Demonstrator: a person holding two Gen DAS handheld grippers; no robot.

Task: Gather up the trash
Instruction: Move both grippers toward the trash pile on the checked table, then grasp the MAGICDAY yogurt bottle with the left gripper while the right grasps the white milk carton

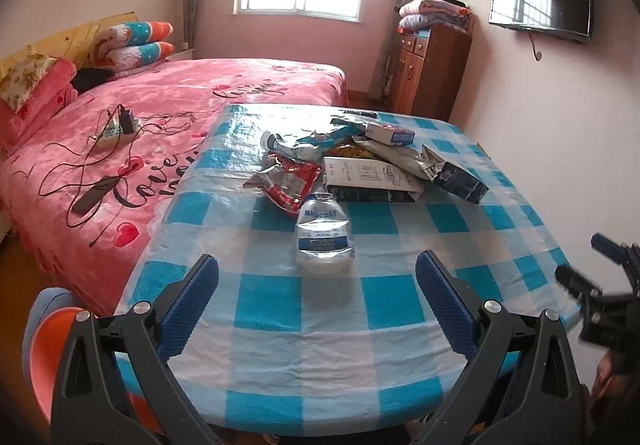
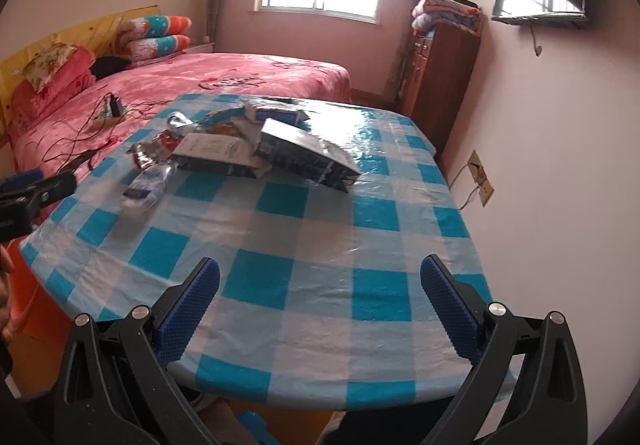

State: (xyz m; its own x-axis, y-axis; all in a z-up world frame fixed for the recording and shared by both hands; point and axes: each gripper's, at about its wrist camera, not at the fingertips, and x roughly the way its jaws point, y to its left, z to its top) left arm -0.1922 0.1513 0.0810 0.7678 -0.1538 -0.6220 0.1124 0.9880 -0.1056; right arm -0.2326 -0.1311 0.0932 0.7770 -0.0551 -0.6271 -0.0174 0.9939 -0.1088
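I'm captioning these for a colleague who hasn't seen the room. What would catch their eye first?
A heap of crumpled wrappers and cartons lies mid-table on the blue checked tablecloth, with a squashed water bottle lying nearest the open left gripper. Beside the table, the bright pink bed carries tangled cables.

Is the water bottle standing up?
No, the bottle lies on its side on the checked table, near the wrapper pile.

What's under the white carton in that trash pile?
The white carton lies on the checked tablecloth, its far end under a grey bag. Anything beneath it is hidden.
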